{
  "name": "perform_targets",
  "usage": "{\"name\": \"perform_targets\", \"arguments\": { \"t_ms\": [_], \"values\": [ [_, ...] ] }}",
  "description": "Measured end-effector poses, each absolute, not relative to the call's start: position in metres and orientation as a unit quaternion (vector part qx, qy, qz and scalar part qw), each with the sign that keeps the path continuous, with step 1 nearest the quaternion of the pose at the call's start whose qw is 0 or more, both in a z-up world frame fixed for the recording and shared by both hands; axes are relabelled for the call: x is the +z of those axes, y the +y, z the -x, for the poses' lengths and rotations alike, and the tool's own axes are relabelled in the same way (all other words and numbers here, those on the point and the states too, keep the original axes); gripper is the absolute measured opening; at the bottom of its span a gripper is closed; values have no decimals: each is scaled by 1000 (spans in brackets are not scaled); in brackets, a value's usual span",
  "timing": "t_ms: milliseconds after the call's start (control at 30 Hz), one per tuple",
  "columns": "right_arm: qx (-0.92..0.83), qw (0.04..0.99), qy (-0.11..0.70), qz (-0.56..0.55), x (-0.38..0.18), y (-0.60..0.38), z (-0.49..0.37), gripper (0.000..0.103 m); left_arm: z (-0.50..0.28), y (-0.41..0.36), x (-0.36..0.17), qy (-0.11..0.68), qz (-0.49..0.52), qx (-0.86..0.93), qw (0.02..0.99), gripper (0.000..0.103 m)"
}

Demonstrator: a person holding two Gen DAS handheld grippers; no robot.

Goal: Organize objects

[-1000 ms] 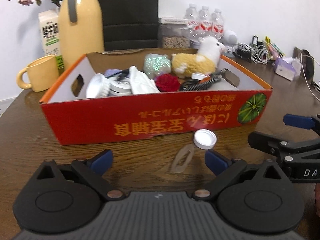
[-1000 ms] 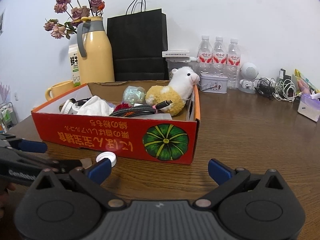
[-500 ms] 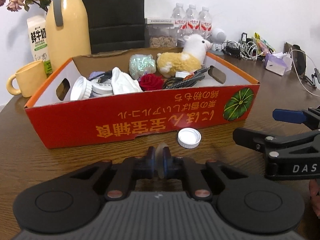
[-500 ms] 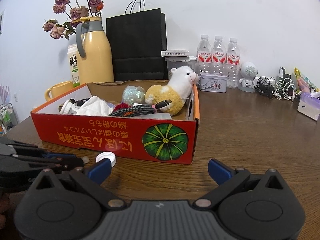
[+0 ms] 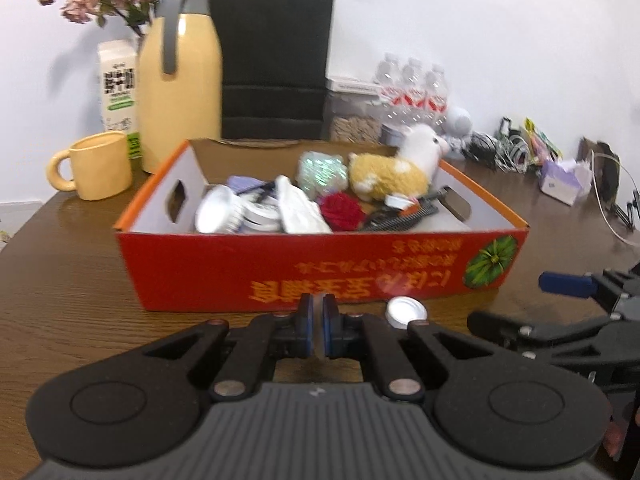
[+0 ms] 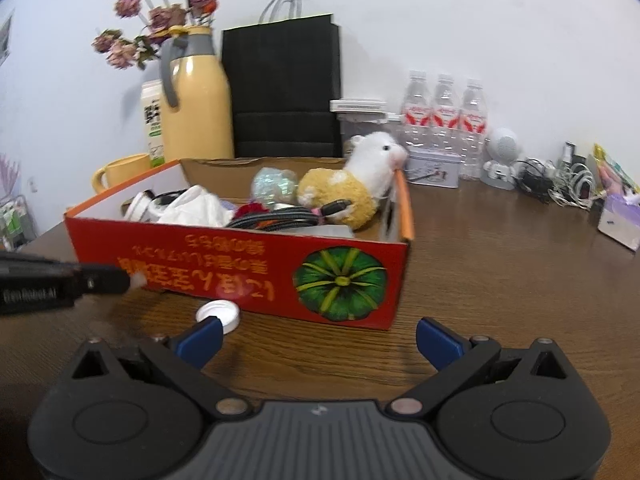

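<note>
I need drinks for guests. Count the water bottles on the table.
3, side by side at the wall behind the box: left bottle, middle bottle, right bottle. More may be hidden behind the black bag.

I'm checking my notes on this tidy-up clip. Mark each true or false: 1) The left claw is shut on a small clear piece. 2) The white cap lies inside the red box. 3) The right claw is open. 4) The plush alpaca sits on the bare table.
1) The left claw is shut on a small clear piece: true.
2) False: the white cap lies on the table, before the red box.
3) The right claw is open: true.
4) False: the plush alpaca sits in the box.
</note>
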State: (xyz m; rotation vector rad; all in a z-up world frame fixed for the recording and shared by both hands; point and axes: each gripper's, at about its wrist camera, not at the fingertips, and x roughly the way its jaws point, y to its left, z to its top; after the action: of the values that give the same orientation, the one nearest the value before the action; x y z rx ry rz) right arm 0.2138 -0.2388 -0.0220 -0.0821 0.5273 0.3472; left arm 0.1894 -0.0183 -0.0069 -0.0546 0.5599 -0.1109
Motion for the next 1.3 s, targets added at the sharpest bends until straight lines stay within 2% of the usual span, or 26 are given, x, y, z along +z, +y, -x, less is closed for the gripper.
{"name": "perform_targets", "arguments": {
  "t_ms": [200, 400, 433, 833, 1300],
  "values": [
    [219, 934, 276, 65, -20, -204, -219, 75, -183, 0, -1, 265, 41, -41, 962, 6],
    [213, 925, 304, 79, -26, -177, -233, 37, -178, 8, 1, 259, 51, -41, 964, 6],
    [213, 924, 308, 80, -27, -175, -233, 27, -177, 9, 1, 258, 52, -42, 964, 6],
    [230, 931, 275, 75, -14, -173, -216, 27, -174, 13, 10, 241, 59, -48, 968, 6],
    [229, 961, 149, 45, 58, -184, -221, 27, -200, 9, 62, 163, 64, -49, 983, 6]
  ]
}}
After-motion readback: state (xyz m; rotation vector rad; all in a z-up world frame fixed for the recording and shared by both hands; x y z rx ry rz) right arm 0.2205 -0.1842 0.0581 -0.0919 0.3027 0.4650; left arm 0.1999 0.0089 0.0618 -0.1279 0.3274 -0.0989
